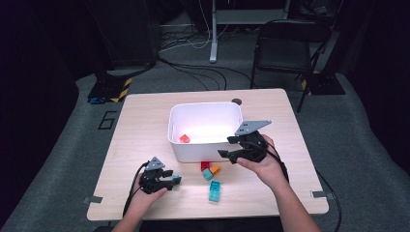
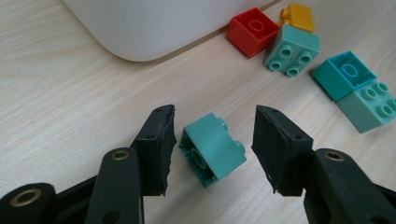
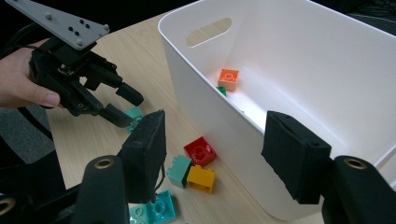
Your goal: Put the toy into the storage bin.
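- Teal brick [image 2: 212, 149] lies on its side on the table [image 2: 70, 107], right between the jaws of the left gripper [image 2: 214, 140]; both pads stand clear of it, so the gripper is released and nothing is grasped yet.
- Judging by its look, the brick is hard moulded plastic: light, stiff, not fragile, with smooth glossy faces that could slip under a skewed pinch.
- Best hold, I judge, is across its two flat side walls, which face the pads; the studs point away to the right and the hollow underside faces the camera, both poor places to press.
- Beyond the jaws, ahead and to the right, sit a red brick [image 2: 252, 30], a yellow brick [image 2: 299, 16] and more teal ones [image 2: 292, 49], near enough to nudge.
- Ahead and left stands the white bin [image 2: 154, 28], with an orange brick [image 3: 228, 79] inside.
- Right gripper [image 3: 212, 154] hovers at the bin's near wall, jaws spread wide and empty, seen from above [image 1: 227, 147] beside the rim.
- Left gripper also shows from above [image 1: 175, 178], low on the table.
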A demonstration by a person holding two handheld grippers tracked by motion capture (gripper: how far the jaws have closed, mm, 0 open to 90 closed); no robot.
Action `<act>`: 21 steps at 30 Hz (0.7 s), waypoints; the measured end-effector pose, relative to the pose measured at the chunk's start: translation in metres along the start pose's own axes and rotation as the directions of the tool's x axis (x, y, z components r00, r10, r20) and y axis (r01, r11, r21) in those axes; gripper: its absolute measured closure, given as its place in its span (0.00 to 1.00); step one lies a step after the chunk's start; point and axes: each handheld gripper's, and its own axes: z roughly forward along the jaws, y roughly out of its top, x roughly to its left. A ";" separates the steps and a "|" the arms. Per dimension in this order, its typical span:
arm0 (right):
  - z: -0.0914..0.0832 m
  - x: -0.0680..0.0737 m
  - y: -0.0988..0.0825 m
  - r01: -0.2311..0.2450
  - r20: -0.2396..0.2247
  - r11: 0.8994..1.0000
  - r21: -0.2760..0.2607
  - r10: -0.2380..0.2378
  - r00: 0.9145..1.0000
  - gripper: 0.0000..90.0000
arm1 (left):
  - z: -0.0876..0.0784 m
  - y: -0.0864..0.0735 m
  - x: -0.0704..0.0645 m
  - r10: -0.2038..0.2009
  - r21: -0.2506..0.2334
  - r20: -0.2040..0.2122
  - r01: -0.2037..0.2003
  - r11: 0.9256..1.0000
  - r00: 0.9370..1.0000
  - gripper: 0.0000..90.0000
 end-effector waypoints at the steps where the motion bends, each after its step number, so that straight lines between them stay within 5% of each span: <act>1: 0.000 0.001 0.000 0.004 0.000 1.000 0.000 -0.004 1.000 0.42 | 0.001 -0.001 0.000 -0.005 0.003 -0.001 0.005 1.000 1.000 0.54; 15: 0.002 0.007 -0.001 0.049 0.020 0.999 0.007 -0.050 0.999 0.37 | 0.007 -0.003 0.000 0.039 0.037 -0.027 -0.038 0.999 0.999 0.64; 21: 0.003 0.006 -0.001 0.033 0.004 0.999 0.009 -0.033 0.999 0.39 | 0.008 -0.004 0.003 0.058 0.053 -0.047 -0.056 0.997 0.997 0.71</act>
